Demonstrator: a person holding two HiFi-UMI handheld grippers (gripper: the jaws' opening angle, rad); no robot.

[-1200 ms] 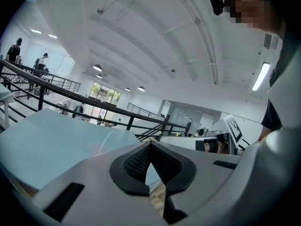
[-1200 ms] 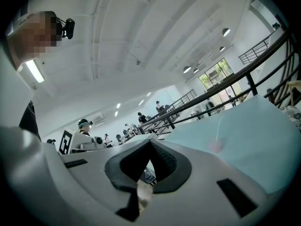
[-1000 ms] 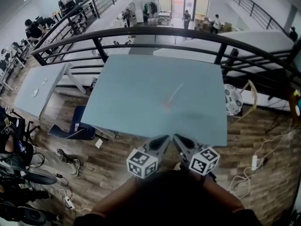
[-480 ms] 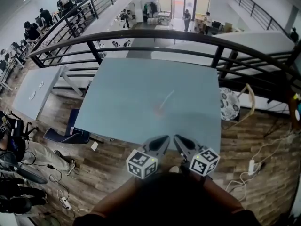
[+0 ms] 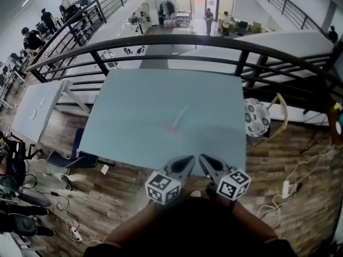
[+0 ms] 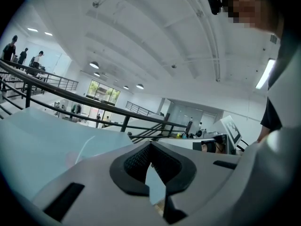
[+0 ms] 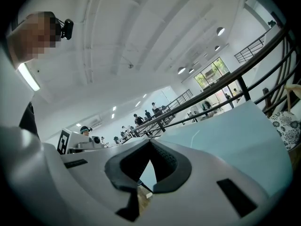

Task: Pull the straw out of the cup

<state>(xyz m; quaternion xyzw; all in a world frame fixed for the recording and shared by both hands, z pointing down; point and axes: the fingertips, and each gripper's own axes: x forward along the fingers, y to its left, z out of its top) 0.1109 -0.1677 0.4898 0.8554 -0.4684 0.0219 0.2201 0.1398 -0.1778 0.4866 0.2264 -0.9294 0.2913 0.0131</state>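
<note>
Left gripper (image 5: pixel 185 162) and right gripper (image 5: pixel 204 161) are being held clenched and empty, side by side at the table's (image 5: pixel 134 100) near edge. The cup (image 5: pixel 172 126) is sitting mid-table, well apart, with its straw (image 5: pixel 182 113) slanting out. The straw is being judged light and crushable, so a gentle pinch near its top is being favoured.

Each of the left gripper (image 5: pixel 187 160) and the right gripper (image 5: pixel 204 160) is a light grey shell with black ribbed pads (image 6: pixel 134 161) and a white cube (image 5: pixel 162 187) bearing black square markers, and the person wears a dark short-sleeved top (image 5: pixel 193 224) and a small black head camera (image 6: pixel 215 2).
</note>
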